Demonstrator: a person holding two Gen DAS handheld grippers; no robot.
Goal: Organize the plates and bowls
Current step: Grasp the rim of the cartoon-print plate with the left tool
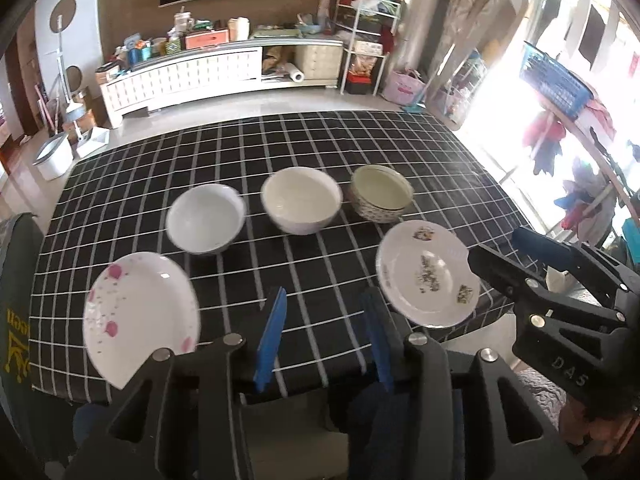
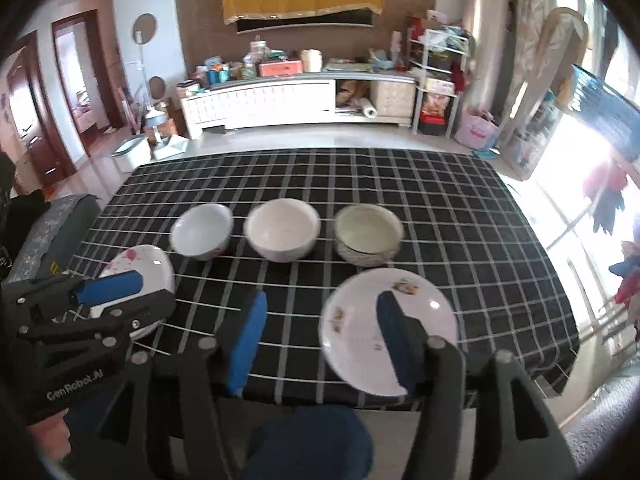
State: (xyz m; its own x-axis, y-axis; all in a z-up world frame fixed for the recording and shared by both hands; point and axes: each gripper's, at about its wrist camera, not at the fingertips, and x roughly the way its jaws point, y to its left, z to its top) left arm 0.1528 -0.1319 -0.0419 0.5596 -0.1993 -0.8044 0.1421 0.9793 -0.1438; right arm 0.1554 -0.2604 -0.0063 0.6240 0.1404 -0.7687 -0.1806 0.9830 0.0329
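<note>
Three bowls stand in a row on the checked tablecloth (image 1: pixel 320 148): a white bowl (image 1: pixel 205 218) at left, a cream bowl (image 1: pixel 301 200) in the middle, a patterned bowl (image 1: pixel 382 193) at right. A pink-flowered plate (image 1: pixel 138 314) lies front left, a plate with small prints (image 1: pixel 426 274) front right. My left gripper (image 1: pixel 326 316) is open over the front edge between the plates. My right gripper (image 2: pixel 320 332) is open; its right finger overlaps the printed plate (image 2: pixel 360 320). The right gripper shows in the left wrist view (image 1: pixel 504 256) beside that plate.
The table's front edge (image 2: pixel 320 400) is just below both grippers. A grey chair (image 2: pixel 48 232) stands at the table's left. Behind the table are open floor, a long white cabinet (image 2: pixel 280 104) and a shelf rack (image 2: pixel 436 80). A clothes rack stands at the right.
</note>
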